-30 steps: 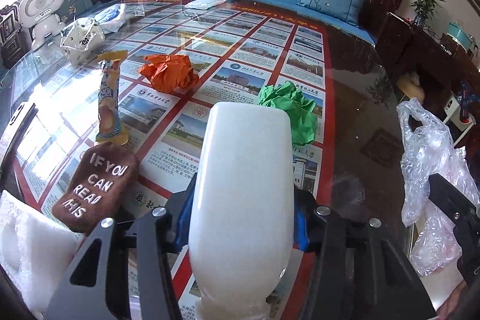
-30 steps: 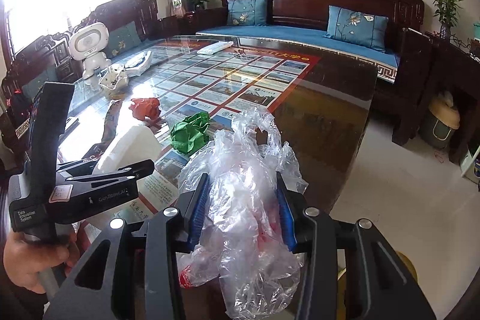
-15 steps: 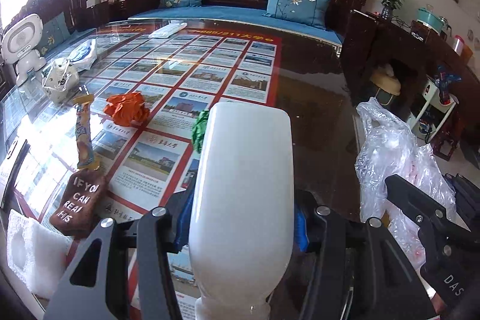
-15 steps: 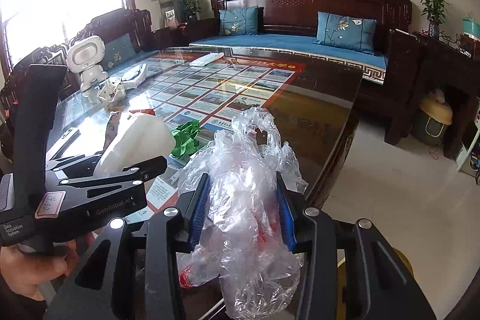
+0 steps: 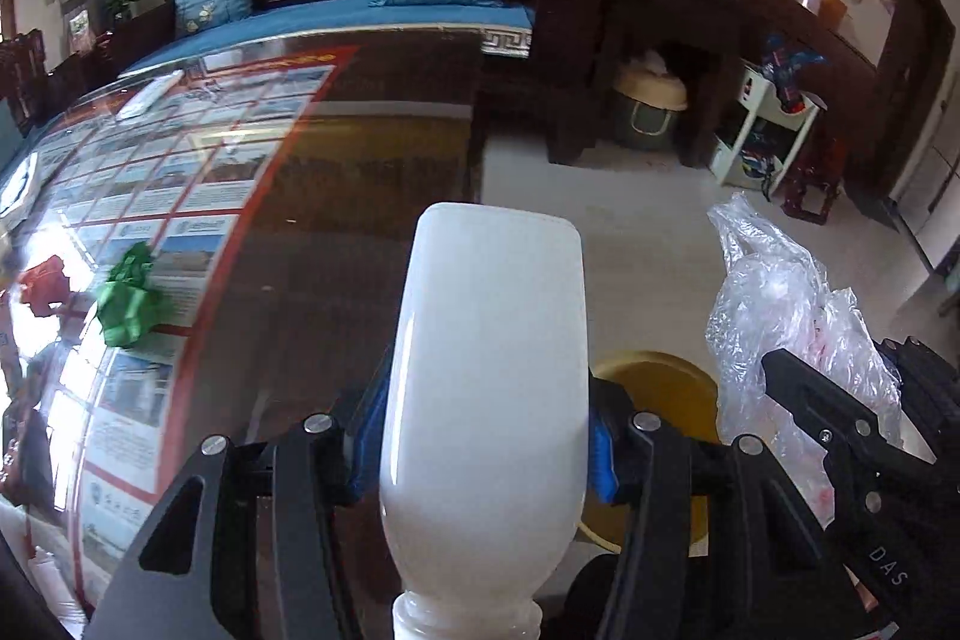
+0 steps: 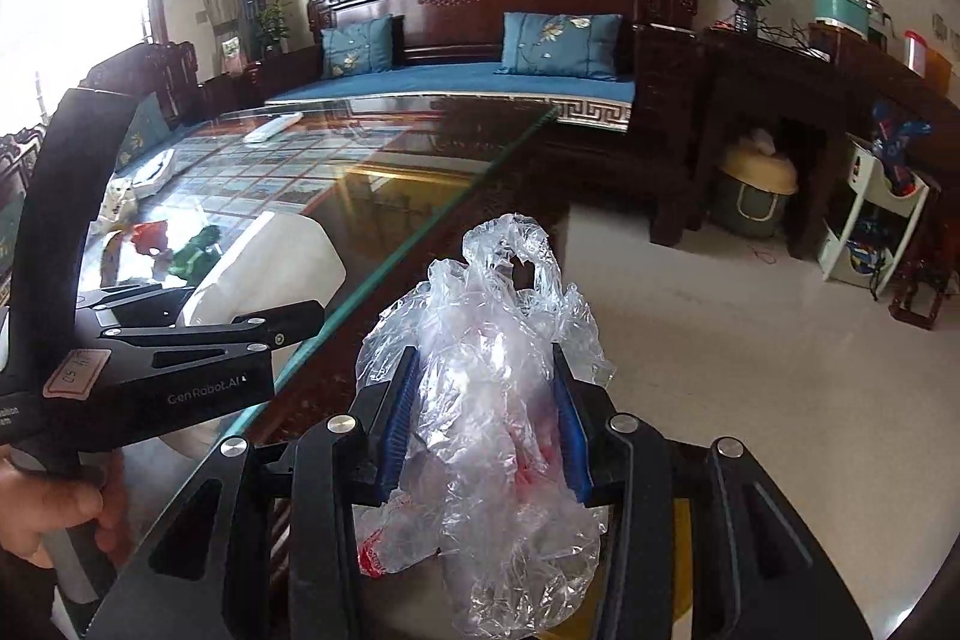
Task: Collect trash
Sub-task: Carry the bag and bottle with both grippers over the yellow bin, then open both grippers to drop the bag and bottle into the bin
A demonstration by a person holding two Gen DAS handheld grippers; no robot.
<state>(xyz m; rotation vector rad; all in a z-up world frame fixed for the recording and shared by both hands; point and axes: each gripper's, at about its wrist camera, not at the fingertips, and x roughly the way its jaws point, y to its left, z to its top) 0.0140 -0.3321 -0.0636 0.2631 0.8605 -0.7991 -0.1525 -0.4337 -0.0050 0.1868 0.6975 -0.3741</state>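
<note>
My left gripper (image 5: pixel 483 451) is shut on a white plastic bottle (image 5: pixel 489 370), held neck toward the camera at the table's right edge; it also shows in the right wrist view (image 6: pixel 264 268). Below and behind the bottle a yellow bin (image 5: pixel 657 400) stands on the floor. My right gripper (image 6: pixel 486 418) is shut on a crumpled clear plastic bag (image 6: pixel 498 400), held off the table over the floor; the bag also shows in the left wrist view (image 5: pixel 780 304). A green paper ball (image 5: pixel 129 304) and a red-orange paper ball (image 5: pixel 42 283) lie on the glass table (image 5: pixel 336 220).
A carved wooden sofa (image 6: pixel 498 34) with blue cushions stands beyond the table. A dark sideboard (image 6: pixel 798 100) lines the right wall, with a lidded bin (image 6: pixel 756 190) beneath it and a white shelf (image 6: pixel 876 214). Pale tiled floor (image 6: pixel 720 316) lies right of the table.
Both grippers have swung right, off the table toward the floor, each still holding its item. The yellow bin has come into the left wrist view; the trash on the table has slid to the left.
</note>
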